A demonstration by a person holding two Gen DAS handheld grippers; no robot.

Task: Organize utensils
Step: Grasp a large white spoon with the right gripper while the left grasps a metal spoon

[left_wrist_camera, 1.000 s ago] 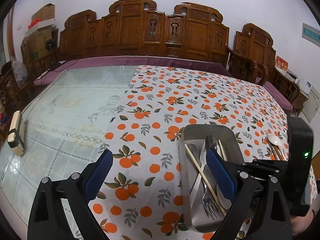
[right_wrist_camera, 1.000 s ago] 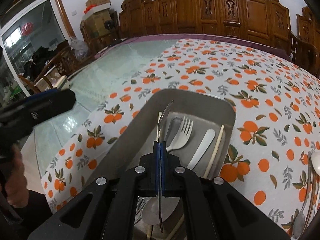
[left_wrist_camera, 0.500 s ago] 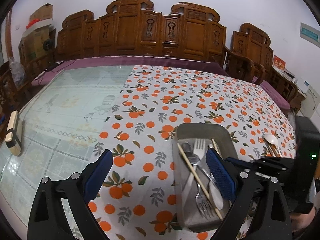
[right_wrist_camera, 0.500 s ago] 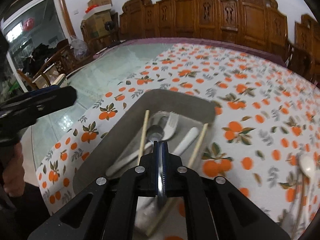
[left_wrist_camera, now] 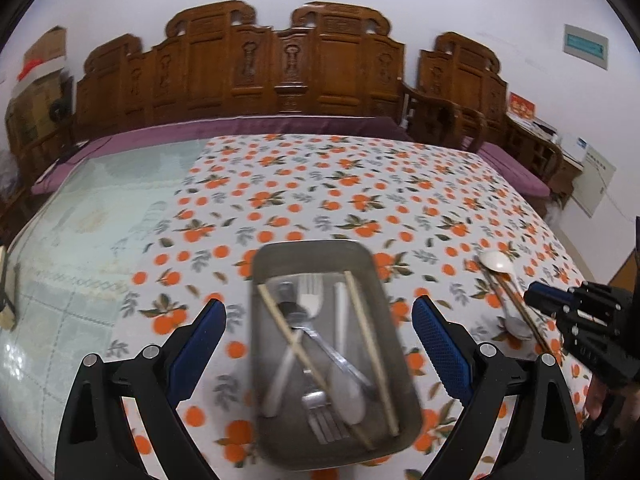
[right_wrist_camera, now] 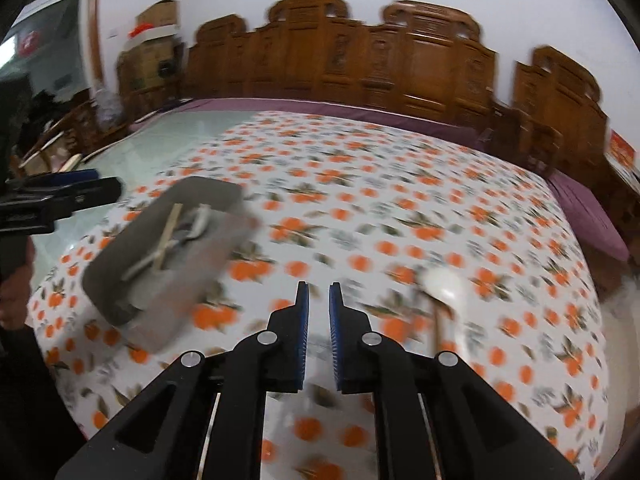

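Steel tray (left_wrist_camera: 316,256) lies lengthwise away from the left gripper (left_wrist_camera: 318,334), whose fingers stand wide apart on either side of it; forks and chopsticks inside run mostly along its length. Right of the tray, the right gripper (right_wrist_camera: 317,322) has just parted slightly, nothing between its fingers.

right-wrist view motion-blurred, tray (right_wrist_camera: 160,256) contents indistinct

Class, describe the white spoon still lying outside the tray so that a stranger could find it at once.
Start at the orange-print tablecloth and find the metal tray. On its right, on the cloth, lie a few loose utensils. The white spoon is the one with the pale bowl at their far end, beside brown chopsticks.
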